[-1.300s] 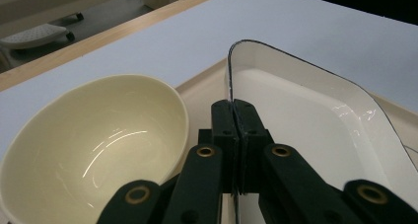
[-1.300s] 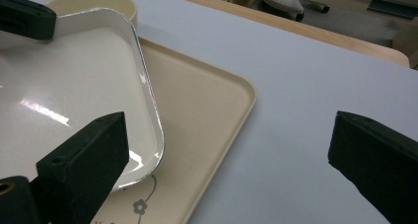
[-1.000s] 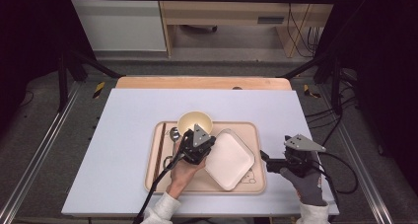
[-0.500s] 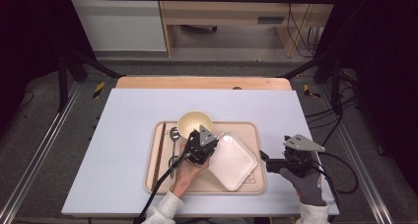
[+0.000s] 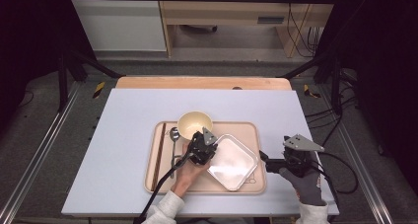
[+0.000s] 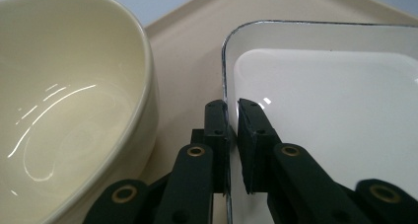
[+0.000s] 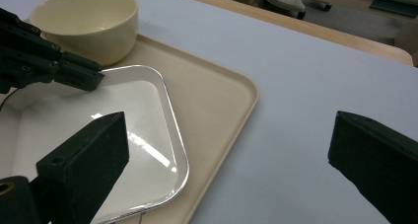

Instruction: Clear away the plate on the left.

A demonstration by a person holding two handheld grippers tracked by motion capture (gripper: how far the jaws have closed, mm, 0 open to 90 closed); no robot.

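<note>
A: Where does the white square plate point(image 5: 231, 161) sit?

B: On the beige tray point(image 5: 251, 130), in its right half, just right of the cream bowl point(image 5: 194, 124) at the tray's far edge. Its near corner runs out toward the tray's front rim.

A: And the left tongs point(image 6: 233, 116)?

B: At the plate's left rim, beside the bowl. The rim runs up between the two black jaws, one inside the plate and one outside. The jaws have just been easing apart, and a thin gap shows beside the rim, so I read the grip as let go, with the rim between them.

A: The right tongs point(image 7: 224, 145)?

B: Spread wide with nothing in them, over the counter point(image 5: 128, 115) just off the tray's right edge, aimed at the plate.

A: Anything else on the tray?

B: A metal spoon point(image 5: 173, 141) and dark chopsticks point(image 5: 158, 155) lie along its left side
</note>
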